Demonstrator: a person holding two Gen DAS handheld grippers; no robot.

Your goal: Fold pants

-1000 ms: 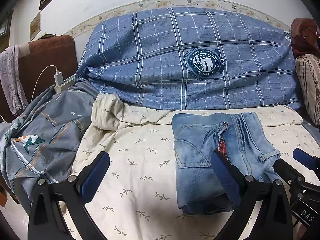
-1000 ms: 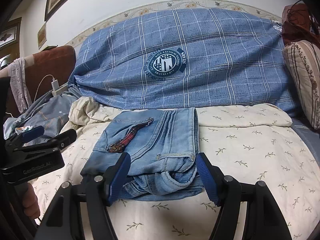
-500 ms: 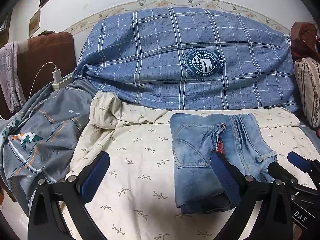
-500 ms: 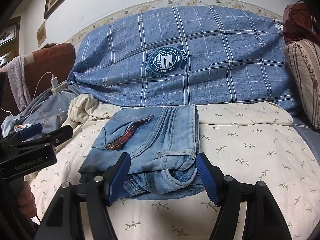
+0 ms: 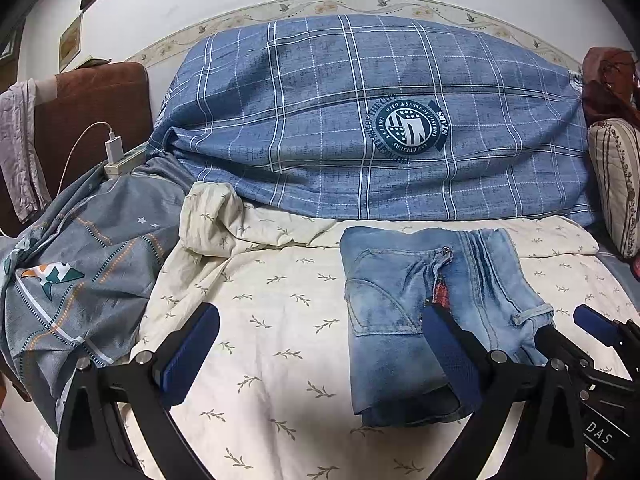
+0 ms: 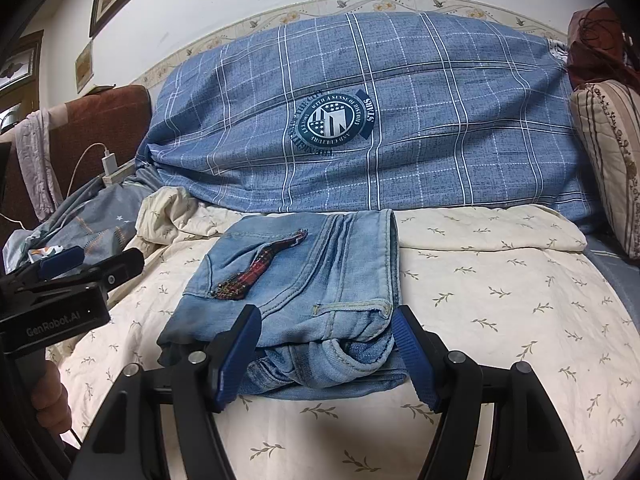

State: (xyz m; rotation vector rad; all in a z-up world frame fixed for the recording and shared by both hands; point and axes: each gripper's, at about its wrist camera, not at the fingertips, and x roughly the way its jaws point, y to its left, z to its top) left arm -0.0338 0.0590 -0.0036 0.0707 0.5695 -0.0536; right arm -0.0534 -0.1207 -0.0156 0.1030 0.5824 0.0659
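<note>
Light-blue jeans point(image 5: 420, 308) lie folded in a compact stack on the cream leaf-print bedsheet point(image 5: 272, 320), with a red plaid lining showing at the fly. They also show in the right wrist view point(image 6: 304, 280). My left gripper point(image 5: 320, 356) is open and empty, its right finger over the stack's near left part. My right gripper point(image 6: 326, 356) is open, its fingers straddling the stack's near edge without clamping it. The right gripper shows at the left view's right edge point(image 5: 596, 332).
A big blue plaid pillow point(image 5: 360, 120) fills the back. A grey patterned quilt point(image 5: 80, 272) lies bunched at the left, with a white charger and cable point(image 5: 114, 148) behind it. A striped cushion point(image 5: 616, 184) stands at the right. The left gripper's body point(image 6: 60, 300) shows left.
Both grippers have drawn back slightly from the folded jeans. The jeans have not moved.
</note>
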